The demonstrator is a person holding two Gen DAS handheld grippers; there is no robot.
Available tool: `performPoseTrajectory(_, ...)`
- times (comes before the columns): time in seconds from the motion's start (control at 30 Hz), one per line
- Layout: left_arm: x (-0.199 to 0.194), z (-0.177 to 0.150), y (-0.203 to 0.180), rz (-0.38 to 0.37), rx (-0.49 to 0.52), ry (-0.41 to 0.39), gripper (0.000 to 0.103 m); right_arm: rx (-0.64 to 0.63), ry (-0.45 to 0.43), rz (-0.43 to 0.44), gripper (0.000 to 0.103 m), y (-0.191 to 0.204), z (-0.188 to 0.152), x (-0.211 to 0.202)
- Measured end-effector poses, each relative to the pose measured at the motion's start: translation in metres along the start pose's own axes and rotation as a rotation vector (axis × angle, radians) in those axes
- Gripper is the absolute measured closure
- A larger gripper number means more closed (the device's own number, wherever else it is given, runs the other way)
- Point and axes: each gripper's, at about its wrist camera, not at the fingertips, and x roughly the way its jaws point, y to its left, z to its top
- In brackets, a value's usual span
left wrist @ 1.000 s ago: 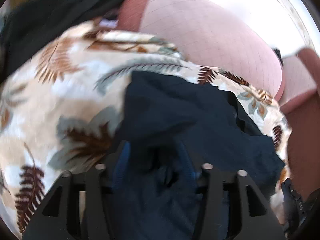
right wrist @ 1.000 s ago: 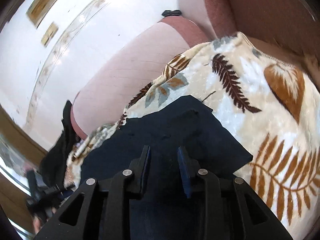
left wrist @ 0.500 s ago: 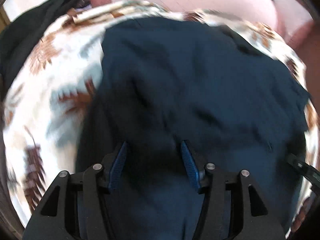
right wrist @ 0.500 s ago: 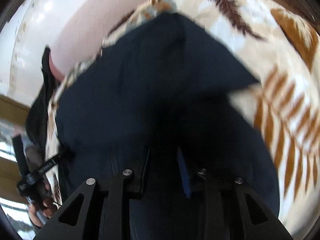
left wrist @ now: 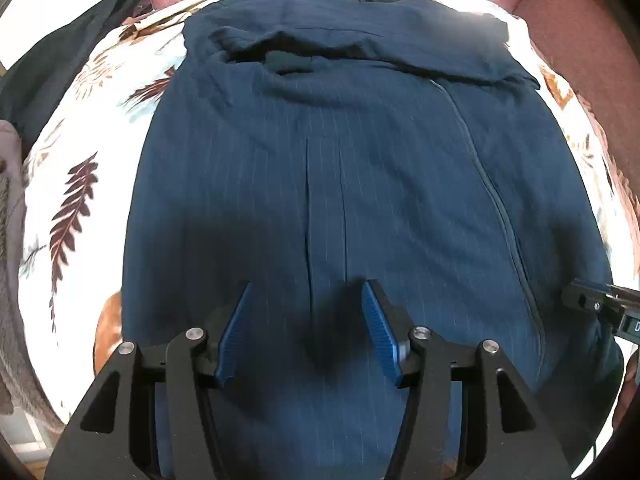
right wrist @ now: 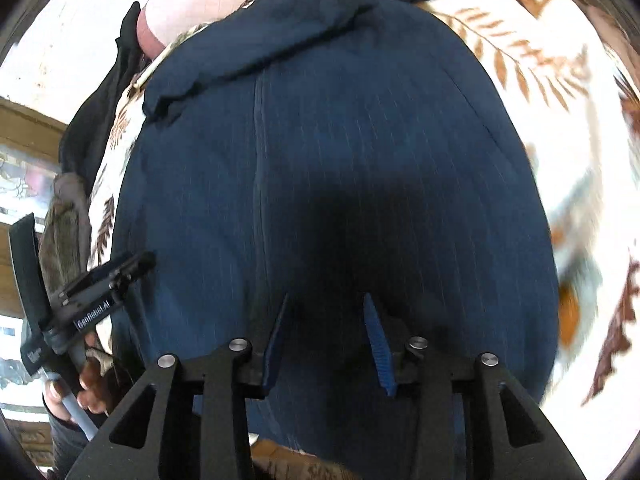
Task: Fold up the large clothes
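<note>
A dark navy pinstriped garment (left wrist: 360, 160) lies spread flat on a leaf-patterned blanket (left wrist: 76, 184). Its far end is folded over into a rumpled band (left wrist: 360, 32). My left gripper (left wrist: 306, 286) is open and empty just above the cloth at its near edge. My right gripper (right wrist: 325, 298) is open and empty above the same garment (right wrist: 340, 140). The right gripper's tip shows at the right edge of the left wrist view (left wrist: 592, 302). The left gripper shows at the left of the right wrist view (right wrist: 100, 280), held by a hand.
A black cloth (left wrist: 60, 60) lies at the blanket's far left. A pink cushion (right wrist: 192, 12) sits behind the blanket. A reddish-brown sofa arm (left wrist: 580, 32) is at the right. A grey fuzzy item (left wrist: 12, 280) lies at the left edge.
Both grippers held the navy cloth a second ago. They laid it down over the blanket, let go and opened. The garment now lies flat and spread out.
</note>
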Motion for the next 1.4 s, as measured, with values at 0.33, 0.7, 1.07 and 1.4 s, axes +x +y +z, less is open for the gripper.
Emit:
performPoseTrajectory(0.33, -0.019, -0.049, 0.078, 0.018, -0.089, 0.071, 0.046, 0.036, -0.106, -0.124, 0.050, -0.039, -0.040, -0.044)
performPoseTrajectory(0.7, 0.001, -0.074, 0.133, -0.109, -0.257, 0.188, 0.042, 0.150, -0.057, -0.026, 0.048, -0.082, -0.047, -0.023)
performPoseTrajectory(1.07, 0.014, -0.088, 0.098, -0.237, -0.247, 0.216, 0.026, 0.079, -0.054, 0.153, 0.043, -0.083, -0.047, -0.027)
performPoseTrajectory(1.4, 0.021, -0.085, 0.078, -0.213, -0.239, 0.239, 0.026, -0.025, 0.045, 0.215, 0.062, -0.061, -0.052, -0.020)
